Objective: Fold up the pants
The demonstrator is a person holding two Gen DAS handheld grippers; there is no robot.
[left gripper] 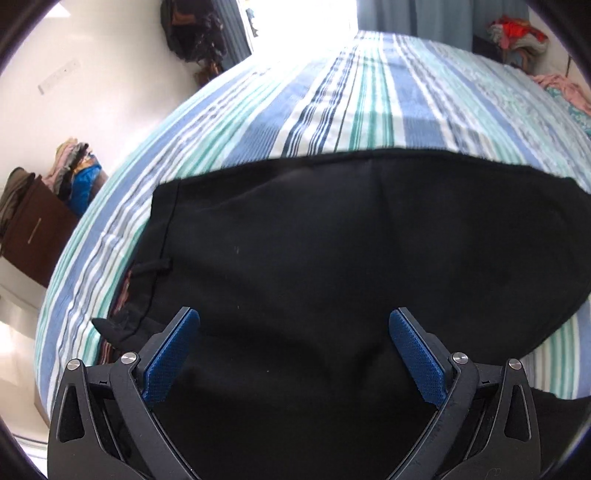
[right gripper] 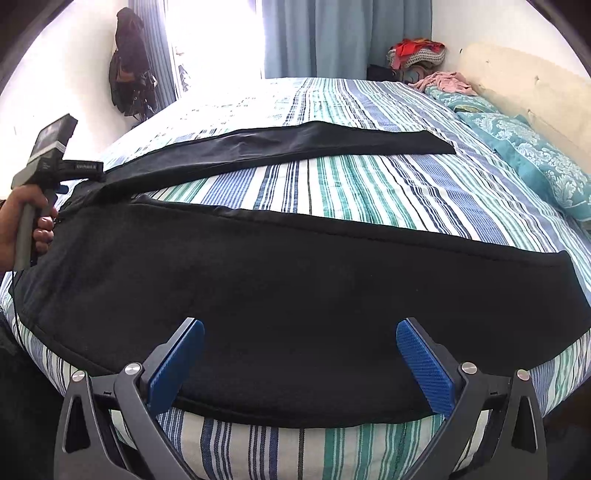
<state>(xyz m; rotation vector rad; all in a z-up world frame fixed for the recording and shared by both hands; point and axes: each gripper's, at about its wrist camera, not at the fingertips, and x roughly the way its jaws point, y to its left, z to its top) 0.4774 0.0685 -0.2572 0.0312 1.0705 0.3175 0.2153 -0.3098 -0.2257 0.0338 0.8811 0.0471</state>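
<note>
Black pants (right gripper: 295,288) lie spread flat on the striped bed (right gripper: 351,184), legs apart in a V; the far leg (right gripper: 295,142) runs across the bed. My right gripper (right gripper: 300,332) is open just above the near leg by the bed's front edge. My left gripper (left gripper: 294,325) is open over the waist end of the pants (left gripper: 314,240), where a belt loop (left gripper: 153,266) shows. The left tool (right gripper: 44,162), held by a hand, shows at the left in the right wrist view; its fingers are hidden there.
A teal patterned pillow (right gripper: 528,147) and a pink cloth (right gripper: 443,81) lie at the bed's far right by the headboard (right gripper: 517,81). A clothes pile (right gripper: 417,51) sits in the corner. A brown cabinet (left gripper: 33,229) stands left of the bed. Curtains (right gripper: 332,33) and a bright window are behind.
</note>
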